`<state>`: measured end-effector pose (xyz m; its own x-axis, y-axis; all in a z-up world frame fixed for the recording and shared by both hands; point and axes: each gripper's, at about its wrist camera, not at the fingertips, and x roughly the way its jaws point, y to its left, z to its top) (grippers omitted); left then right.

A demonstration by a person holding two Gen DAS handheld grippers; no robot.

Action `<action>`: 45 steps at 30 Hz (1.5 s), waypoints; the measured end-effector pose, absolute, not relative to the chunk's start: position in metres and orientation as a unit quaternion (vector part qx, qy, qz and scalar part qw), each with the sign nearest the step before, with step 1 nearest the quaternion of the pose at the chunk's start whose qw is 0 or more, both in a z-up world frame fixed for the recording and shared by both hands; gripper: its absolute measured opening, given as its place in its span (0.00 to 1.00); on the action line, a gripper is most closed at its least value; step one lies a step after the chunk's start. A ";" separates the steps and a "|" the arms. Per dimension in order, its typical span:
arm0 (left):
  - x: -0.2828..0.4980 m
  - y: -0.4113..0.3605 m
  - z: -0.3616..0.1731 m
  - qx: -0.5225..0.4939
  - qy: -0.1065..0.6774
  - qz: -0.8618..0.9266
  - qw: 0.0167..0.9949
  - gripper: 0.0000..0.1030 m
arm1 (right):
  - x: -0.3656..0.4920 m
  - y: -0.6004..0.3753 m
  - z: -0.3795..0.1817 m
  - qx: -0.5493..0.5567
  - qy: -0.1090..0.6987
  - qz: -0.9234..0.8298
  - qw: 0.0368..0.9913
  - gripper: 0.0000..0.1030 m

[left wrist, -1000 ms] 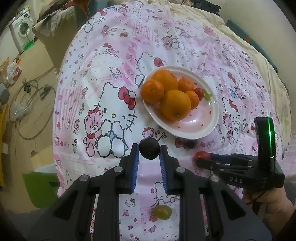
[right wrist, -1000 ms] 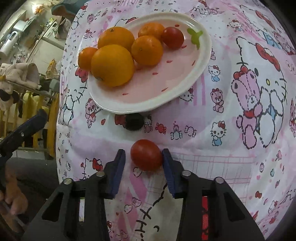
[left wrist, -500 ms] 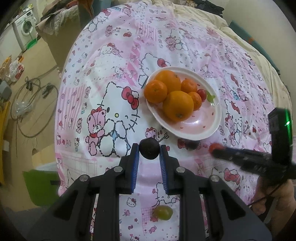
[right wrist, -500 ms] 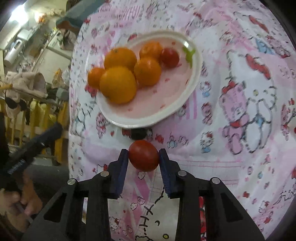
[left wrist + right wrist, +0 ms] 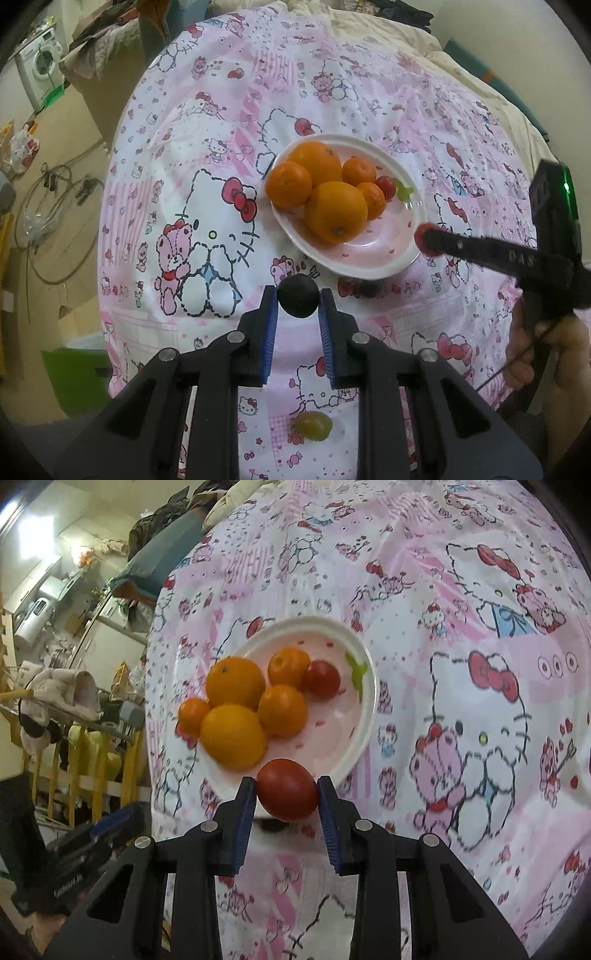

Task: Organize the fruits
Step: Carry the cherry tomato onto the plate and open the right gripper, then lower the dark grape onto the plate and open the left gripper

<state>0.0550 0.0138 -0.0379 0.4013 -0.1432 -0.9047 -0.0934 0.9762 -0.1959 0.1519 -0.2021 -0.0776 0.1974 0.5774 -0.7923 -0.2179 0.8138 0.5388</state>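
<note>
A white plate on the Hello Kitty cloth holds several oranges and a small red tomato; it also shows in the right wrist view. My left gripper is shut on a dark round fruit, held above the cloth just short of the plate. My right gripper is shut on a red tomato, held in the air at the plate's near rim; in the left wrist view it shows at the plate's right edge.
A green grape lies on the cloth under my left gripper. Another dark fruit lies on the cloth beside the plate's near rim. The bed edge drops to the floor on the left, with cables and a washing machine.
My right gripper closed on the red tomato, lifted it off the cloth and carried it to the plate's rim. My left gripper kept hold of the dark fruit and rose slightly.
</note>
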 end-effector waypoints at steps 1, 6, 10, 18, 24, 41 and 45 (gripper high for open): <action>0.056 0.014 -0.039 -0.109 0.549 -0.015 0.829 0.18 | 0.155 -0.203 -0.079 0.156 0.577 0.259 0.759 0.35; 0.062 0.010 -0.048 -0.090 0.554 -0.012 0.828 0.18 | 0.168 -0.213 -0.087 0.179 0.581 0.231 0.759 0.37; 0.063 0.004 -0.054 -0.093 0.563 -0.024 0.821 0.18 | 0.172 -0.223 -0.084 0.208 0.574 0.221 0.761 0.51; 0.075 -0.018 -0.059 -0.094 0.566 -0.036 0.818 0.18 | 0.169 -0.233 -0.065 0.214 0.564 0.225 0.765 0.53; 0.089 -0.038 -0.064 -0.087 0.560 -0.049 0.822 0.18 | 0.165 -0.247 -0.062 0.223 0.563 0.218 0.765 0.58; 0.117 -0.061 -0.088 -0.112 0.570 -0.045 0.812 0.19 | 0.156 -0.275 -0.054 0.275 0.559 0.216 0.752 0.64; 0.117 -0.064 -0.089 -0.105 0.576 -0.048 0.810 0.38 | 0.156 -0.272 -0.056 0.271 0.562 0.217 0.751 0.65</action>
